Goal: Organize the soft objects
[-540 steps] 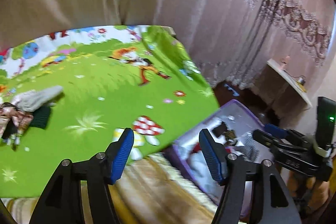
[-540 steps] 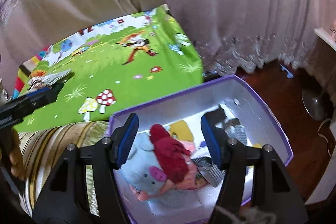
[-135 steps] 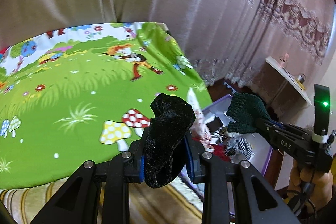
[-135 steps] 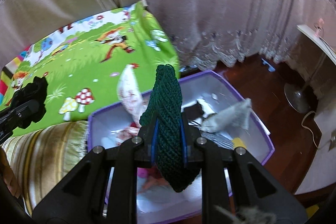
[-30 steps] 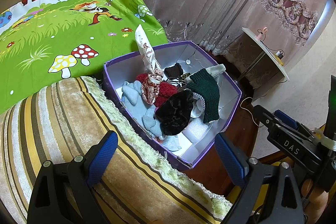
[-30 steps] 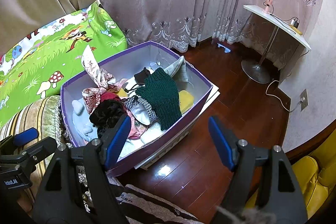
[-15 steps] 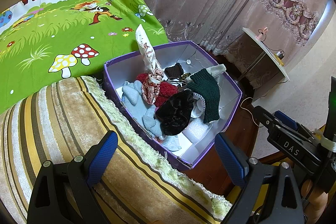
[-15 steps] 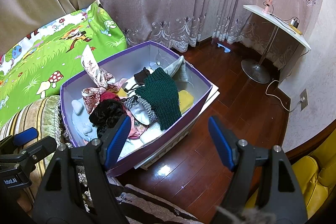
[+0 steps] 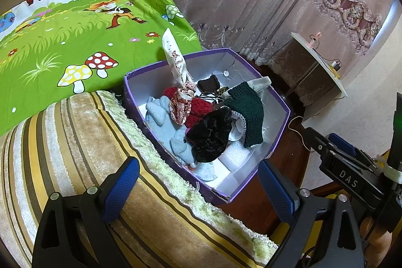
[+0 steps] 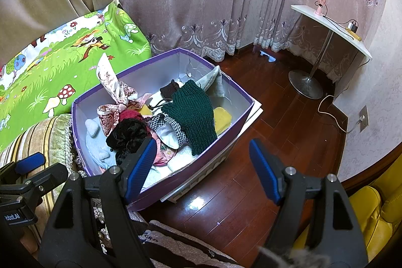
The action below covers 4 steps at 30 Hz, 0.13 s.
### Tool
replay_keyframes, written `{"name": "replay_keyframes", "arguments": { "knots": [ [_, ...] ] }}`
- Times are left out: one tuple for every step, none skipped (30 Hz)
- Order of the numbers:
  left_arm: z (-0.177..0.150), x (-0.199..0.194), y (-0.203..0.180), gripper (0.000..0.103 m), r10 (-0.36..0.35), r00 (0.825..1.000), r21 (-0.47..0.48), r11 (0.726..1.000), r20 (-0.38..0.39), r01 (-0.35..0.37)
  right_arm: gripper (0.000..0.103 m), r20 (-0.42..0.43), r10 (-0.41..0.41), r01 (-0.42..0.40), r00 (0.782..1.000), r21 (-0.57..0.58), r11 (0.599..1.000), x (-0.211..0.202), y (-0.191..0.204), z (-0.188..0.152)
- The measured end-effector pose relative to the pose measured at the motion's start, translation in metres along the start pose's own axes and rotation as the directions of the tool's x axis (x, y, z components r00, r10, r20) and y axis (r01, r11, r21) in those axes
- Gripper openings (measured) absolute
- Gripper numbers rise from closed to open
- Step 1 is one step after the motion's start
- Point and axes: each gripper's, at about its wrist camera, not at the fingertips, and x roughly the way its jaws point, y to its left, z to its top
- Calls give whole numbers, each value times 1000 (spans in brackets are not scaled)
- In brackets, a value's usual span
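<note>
Your left gripper [image 9: 198, 182] and right gripper [image 10: 202, 166] both stand wide apart, empty; the purple box [image 10: 236, 117] of soft items sits ahead of them.

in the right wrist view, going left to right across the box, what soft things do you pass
grey plush → black velvet piece → checked cloth → dark green knit → yellow sponge-like block

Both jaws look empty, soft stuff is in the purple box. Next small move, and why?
Probably nudge the patterned cloth down: it pokes above the purple cardboard box rim, while the dark green knit piece and black velvet piece lie inside. Left gripper open.
</note>
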Motion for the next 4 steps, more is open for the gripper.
{"name": "replay_keyframes", "arguments": {
  "knots": [
    [0,0,-1,96,9,1000,1,1000,1,-9,79,1,0,0,1000,-1,1000,0,0,0],
    [0,1,-2,97,14,1000,2,1000,1,-14,79,1,0,0,1000,-1,1000,0,0,0],
    [0,2,-3,98,13,1000,3,1000,0,-13,79,0,0,0,1000,-1,1000,0,0,0],
    [0,2,-2,100,3,1000,1,1000,-2,-3,79,1,0,0,1000,-1,1000,0,0,0]
  ]
}}
